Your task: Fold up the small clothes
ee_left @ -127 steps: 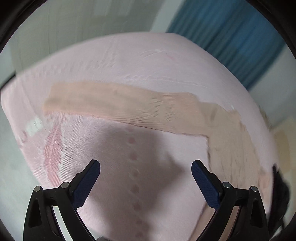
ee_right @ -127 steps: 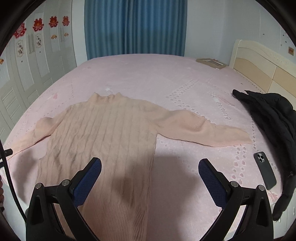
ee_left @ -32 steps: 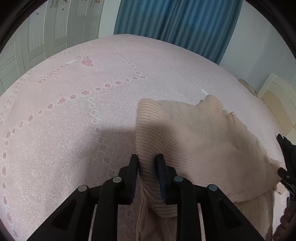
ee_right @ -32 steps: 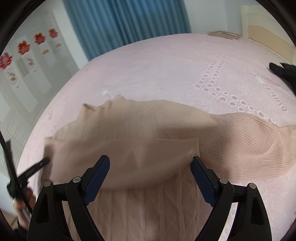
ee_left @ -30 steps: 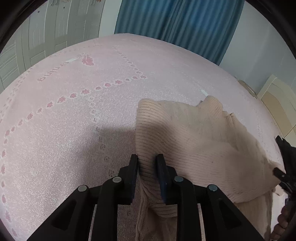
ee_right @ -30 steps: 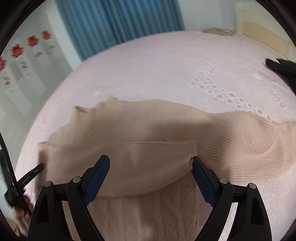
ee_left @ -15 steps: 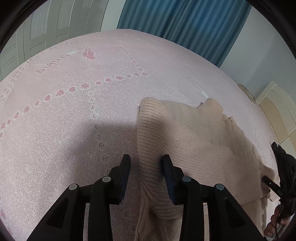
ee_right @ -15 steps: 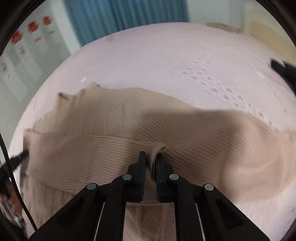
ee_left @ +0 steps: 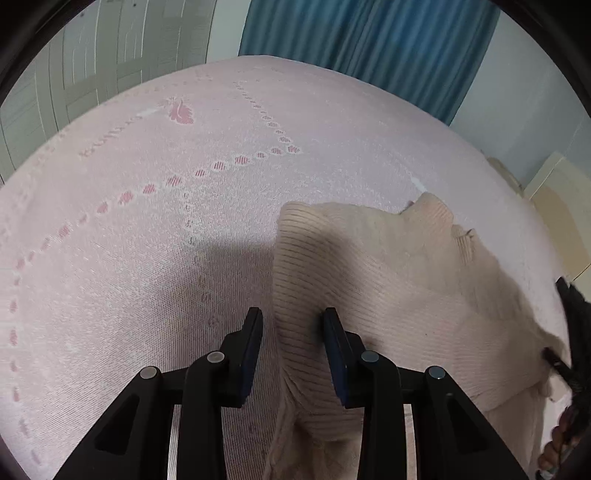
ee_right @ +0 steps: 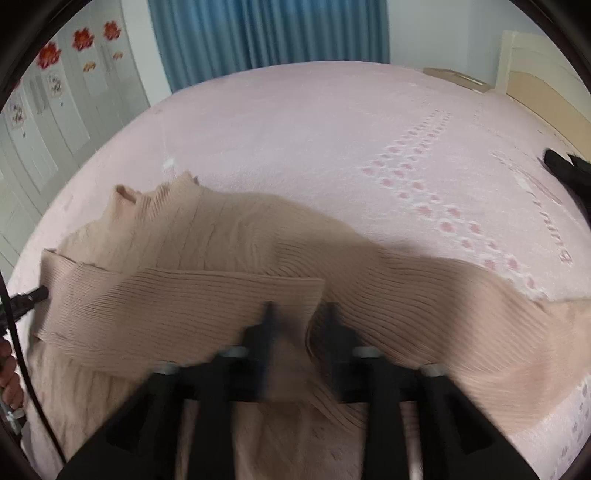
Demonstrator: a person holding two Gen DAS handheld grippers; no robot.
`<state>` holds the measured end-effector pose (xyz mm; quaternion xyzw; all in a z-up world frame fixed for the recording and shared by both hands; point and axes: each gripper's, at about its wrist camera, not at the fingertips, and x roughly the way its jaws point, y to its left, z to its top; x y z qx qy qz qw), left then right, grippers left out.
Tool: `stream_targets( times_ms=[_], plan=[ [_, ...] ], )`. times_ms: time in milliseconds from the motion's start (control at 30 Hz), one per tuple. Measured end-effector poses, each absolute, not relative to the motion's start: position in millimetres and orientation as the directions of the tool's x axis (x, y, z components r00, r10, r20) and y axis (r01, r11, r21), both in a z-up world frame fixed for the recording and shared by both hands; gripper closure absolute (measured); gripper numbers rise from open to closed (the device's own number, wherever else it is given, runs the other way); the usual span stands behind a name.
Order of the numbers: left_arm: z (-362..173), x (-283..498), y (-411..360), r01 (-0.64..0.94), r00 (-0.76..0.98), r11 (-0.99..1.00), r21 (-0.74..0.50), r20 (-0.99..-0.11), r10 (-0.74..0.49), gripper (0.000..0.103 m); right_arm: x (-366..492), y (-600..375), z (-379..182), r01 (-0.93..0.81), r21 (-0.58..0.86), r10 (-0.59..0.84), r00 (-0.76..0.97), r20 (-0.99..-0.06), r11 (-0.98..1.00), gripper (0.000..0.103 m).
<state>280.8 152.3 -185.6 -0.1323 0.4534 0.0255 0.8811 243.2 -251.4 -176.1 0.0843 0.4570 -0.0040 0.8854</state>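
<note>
sweater (ee_right: 229,243): beige, on pink bed (ee_left: 147,221), 1 sleeve folded across.
left tool (ee_left: 293,336): spread, fold between, unpinched.
right tool (ee_right: 299,317): blurred, just opening, parted.

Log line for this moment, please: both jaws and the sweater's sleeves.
left gripper: jaws parted, astride sweater fold, no grip | right gripper: jaws just reopened over sleeve cuff | sleeve lies across body | bed

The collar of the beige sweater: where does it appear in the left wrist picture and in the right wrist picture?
Left wrist view: the collar stands right of centre, at the far end of the sweater.
Right wrist view: the collar is at the left, above the sleeve folded across the body.
Shared landmark: the blue curtain behind the pink bed.
</note>
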Motion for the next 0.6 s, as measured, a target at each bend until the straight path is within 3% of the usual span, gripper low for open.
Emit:
stream_targets(
  times_ms=[100, 233, 267, 367, 500, 600],
  plan=[
    [-178.9, 273.9, 139.3, -0.125, 0.581, 0.976, -0.181, -0.810, -0.076, 0.071, 220.6, -283.8, -165.3, 0.144, 0.187, 0.063, 0.604, -0.795, 0.972, 0.053],
    [-172.8, 257.0, 120.6, -0.080, 0.595, 0.982, -0.170, -0.798, -0.090, 0.044, 183.9, -338.2, -155.0, 0.263, 0.147, -0.045, 0.604, -0.795, 0.954, 0.047],
    [-173.2, 251.6, 114.9, -0.067, 0.601, 0.983, -0.171, -0.794, -0.097, 0.042, 174.6, -352.5, -153.5, 0.292, 0.135, -0.072, 0.601, -0.796, 0.947, 0.045],
    [-178.5, 241.8, 99.2, -0.049, 0.603, 0.990, -0.136, -0.794, -0.079, 0.041, 152.0, -392.7, -155.5, 0.366, 0.110, -0.136, 0.584, -0.800, 0.924, 0.036],
    [-187.1, 237.2, 84.0, -0.071, 0.596, 0.993, -0.092, -0.802, -0.032, 0.040, 139.9, -438.4, -169.7, 0.442, 0.147, -0.137, 0.548, -0.825, 0.885, 0.036],
    [-186.4, 237.8, 85.1, -0.108, 0.592, 0.986, -0.126, -0.805, -0.038, 0.039, 139.7, -462.5, -182.2, 0.481, 0.184, -0.120, 0.534, -0.837, 0.857, 0.036]
  ],
)
